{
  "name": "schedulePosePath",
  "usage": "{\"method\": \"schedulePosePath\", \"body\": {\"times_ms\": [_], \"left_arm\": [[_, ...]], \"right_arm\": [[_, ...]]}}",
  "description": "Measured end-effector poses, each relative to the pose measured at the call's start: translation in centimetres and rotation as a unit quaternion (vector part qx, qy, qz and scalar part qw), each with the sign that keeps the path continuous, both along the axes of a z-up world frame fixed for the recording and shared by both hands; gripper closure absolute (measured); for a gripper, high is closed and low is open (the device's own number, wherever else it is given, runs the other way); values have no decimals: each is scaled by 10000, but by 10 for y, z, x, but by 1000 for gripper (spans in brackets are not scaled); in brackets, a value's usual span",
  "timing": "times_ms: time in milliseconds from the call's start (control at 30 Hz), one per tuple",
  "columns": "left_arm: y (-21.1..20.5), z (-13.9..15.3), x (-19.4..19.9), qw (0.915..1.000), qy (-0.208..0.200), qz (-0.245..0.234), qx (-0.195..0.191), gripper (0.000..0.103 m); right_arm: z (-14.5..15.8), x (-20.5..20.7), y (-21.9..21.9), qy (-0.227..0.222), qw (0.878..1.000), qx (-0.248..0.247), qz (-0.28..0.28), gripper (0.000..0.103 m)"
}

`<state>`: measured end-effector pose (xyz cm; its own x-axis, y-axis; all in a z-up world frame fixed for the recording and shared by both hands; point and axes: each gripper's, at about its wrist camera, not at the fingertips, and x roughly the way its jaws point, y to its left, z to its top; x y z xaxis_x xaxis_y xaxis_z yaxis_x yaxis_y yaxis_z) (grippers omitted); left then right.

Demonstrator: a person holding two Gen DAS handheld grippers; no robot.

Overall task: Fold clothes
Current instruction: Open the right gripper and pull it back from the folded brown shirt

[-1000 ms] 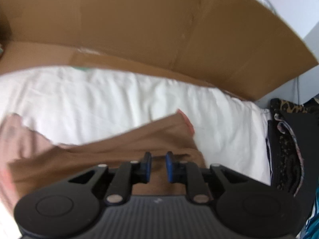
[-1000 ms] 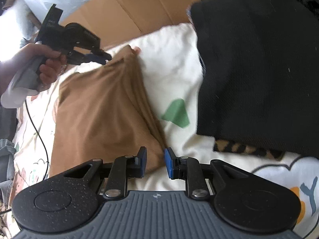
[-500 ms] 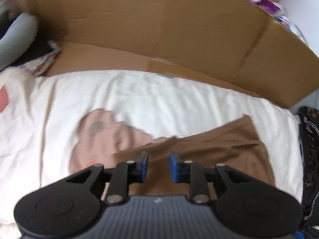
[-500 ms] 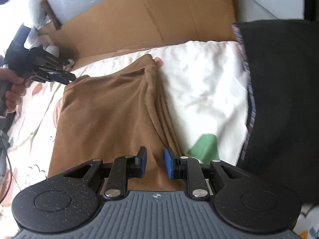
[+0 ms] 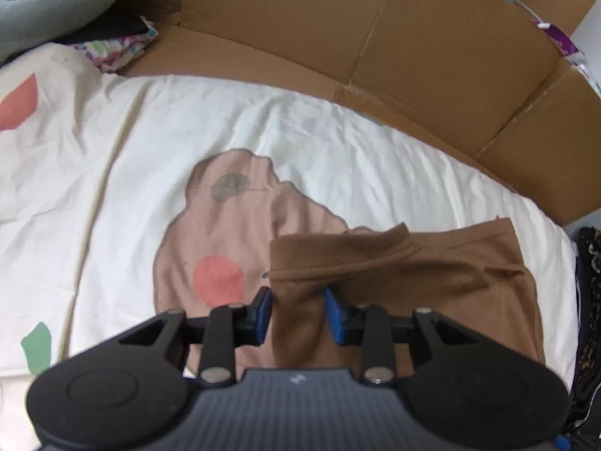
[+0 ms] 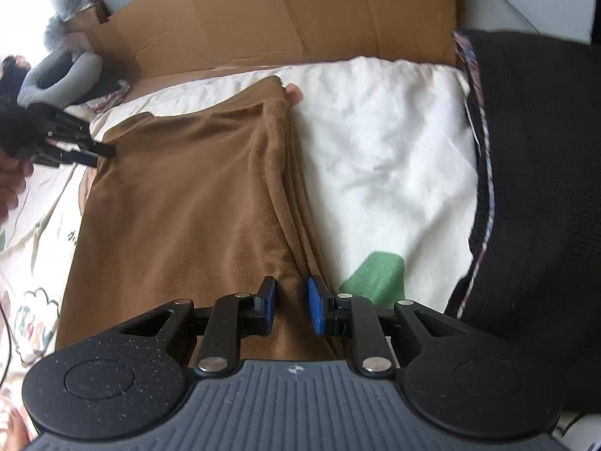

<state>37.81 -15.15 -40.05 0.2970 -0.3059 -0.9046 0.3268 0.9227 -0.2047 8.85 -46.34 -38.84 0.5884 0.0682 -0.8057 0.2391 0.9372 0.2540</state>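
Lying flat on the white bed cover (image 5: 338, 158), one brown garment (image 6: 188, 206) is folded into a long shape. Its right edge has several stacked layers, and beside it the cover is free up to the black garment (image 6: 544, 188). Behind stands a cardboard wall (image 5: 375, 37), which closes the far side. At the far left a grey cushion (image 5: 49, 3) rests. The left gripper (image 5: 296, 314) is open wide, and the brown corner sits between its two blue pads without being pressed. The right gripper (image 6: 289, 306) is open a little, over the near hem; it holds nothing.
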Motion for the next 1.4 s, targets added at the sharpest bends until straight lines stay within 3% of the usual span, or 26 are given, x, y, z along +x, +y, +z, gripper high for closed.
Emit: {"method": "schedulePosePath", "body": {"times_ms": [333,700,933,1133,1400], "left_arm": [[-4,-22,19,9992,251,308,-87,75],[26,18,12,9993,26,177,-334,73],[57,31,-22,9978,95,18,-661,62],[83,32,-76,9945,457,46,-940,57],[89,14,-132,9895,1029,-44,-1016,56]], "right_arm": [[-4,-12,-9,69,9995,304,24,78],[-1,-28,-12,208,9989,421,78,78],[6,-30,-15,297,9988,354,189,77],[10,-27,-18,353,9986,303,249,72],[13,-17,-17,314,9984,227,402,64]]}}
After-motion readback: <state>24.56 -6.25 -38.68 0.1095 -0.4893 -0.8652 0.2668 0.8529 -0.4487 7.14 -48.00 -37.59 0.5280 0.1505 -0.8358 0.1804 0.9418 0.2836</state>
